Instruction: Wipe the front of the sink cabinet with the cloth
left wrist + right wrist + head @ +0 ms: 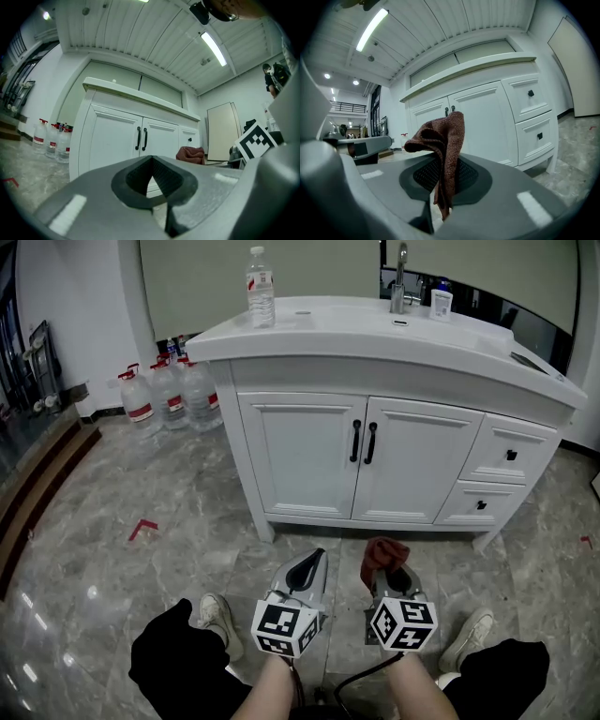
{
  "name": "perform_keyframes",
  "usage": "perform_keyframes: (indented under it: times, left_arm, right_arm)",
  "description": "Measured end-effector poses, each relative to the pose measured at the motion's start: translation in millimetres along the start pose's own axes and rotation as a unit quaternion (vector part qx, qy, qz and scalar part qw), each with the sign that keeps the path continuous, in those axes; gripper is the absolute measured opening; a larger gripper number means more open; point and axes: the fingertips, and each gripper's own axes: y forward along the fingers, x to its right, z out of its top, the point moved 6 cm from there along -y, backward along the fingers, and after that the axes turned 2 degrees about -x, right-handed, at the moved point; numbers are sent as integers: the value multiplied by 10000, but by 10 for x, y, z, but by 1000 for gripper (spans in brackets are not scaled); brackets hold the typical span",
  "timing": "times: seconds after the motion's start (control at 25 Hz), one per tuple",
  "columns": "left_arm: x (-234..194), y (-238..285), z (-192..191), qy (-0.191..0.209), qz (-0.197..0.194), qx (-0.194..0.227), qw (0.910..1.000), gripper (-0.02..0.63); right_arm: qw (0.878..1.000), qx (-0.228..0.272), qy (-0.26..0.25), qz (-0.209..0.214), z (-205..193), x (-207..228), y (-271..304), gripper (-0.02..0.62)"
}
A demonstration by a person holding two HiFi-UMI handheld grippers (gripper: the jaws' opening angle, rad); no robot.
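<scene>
Cloth (443,140), reddish-brown: pinched in R gripper (443,177). Jaws are closed on its lower part; the upper part stands above the pads and folds over toward the L side. In head view the cloth (384,554) bunches at the tip of the R gripper (388,572), low over the floor (187,502), in front of the cabinet (305,460) and clear of it, no contact.

L gripper (152,160): jaws pressed together at the tips, nothing between them. A small gap between the pads shows the cabinet (110,140) beyond. In head view the L gripper (313,561) sits just beside the R gripper, approx. level with it, both aimed at the cabinet base. From the L gripper view the cloth (190,153) shows to the R.

Cabinet: white, two centre doors w/ black handles (363,442), two drawers on its R side w/ black knobs. Sink top (356,334) carries a water bottle (261,287) at the L, a faucet (400,282) at the rear and a small container (441,304) beside it.

Misc.: water jugs (169,395) stand on the floor L of the cabinet; red tape mark (142,529) nearer the person. Shoes (217,617) flank the grippers.
</scene>
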Motion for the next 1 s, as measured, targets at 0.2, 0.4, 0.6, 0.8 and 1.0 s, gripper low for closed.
perform_keyframes:
  times: [0.2,0.4,0.6,0.8,1.0]
  left_arm:
    - [-453,213,-180,-258,251,-125,9993,1]
    - [-907,377,-159,-300,525,20,9982,0]
    - [-1359,465,-36,-212,754,141,9968,1]
    - [-1752,498,104,-66,778,189,9968,1]
    - [-2202,532,239,200,728,231,9969,1]
  right_arm:
    - [9999,-69,-65,92,-63,-54,492,78]
    - [9989,-83,-231,405,-40,-240,1023,78]
    - [9974,43,-253,676,129,-499,1544,78]
    - [9950,226,-332,913,359,-873,1970,78]
    - [9918,446,-441,1110,630,-1296,2448,78]
